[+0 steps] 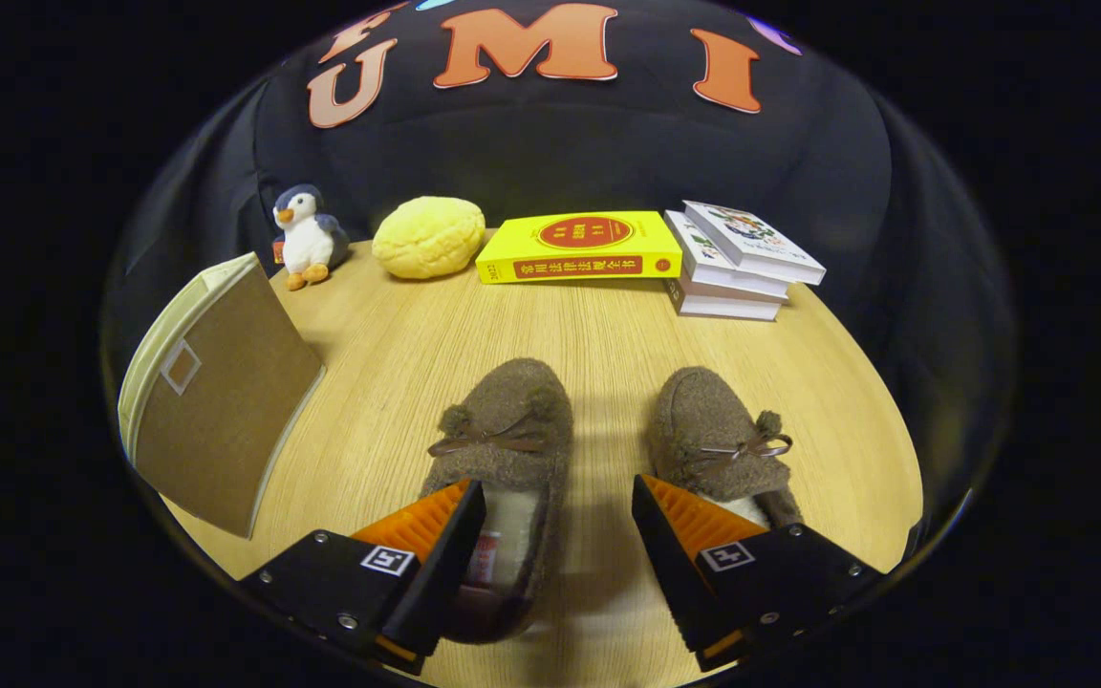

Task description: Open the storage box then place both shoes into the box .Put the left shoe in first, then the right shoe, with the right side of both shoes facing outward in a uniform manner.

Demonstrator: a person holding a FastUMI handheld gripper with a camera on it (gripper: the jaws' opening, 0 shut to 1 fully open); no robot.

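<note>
Two brown fuzzy slippers with small bows lie side by side on the wooden table, toes pointing away from me. The left shoe (505,430) sits just ahead of my left finger, its heel opening partly behind that finger. The right shoe (718,441) lies just ahead of my right finger. My gripper (558,497) is open, fingers spread wide, with bare table and the left shoe's inner edge between them. The storage box (216,387), tan with a cream rim and its lid closed, stands to the left of the shoes.
Along the table's far edge stand a plush penguin (307,237), a yellow bun-shaped cushion (428,237), a yellow book (581,247) and a stack of white books (737,263). Bare wooden table (598,334) lies between these and the shoes.
</note>
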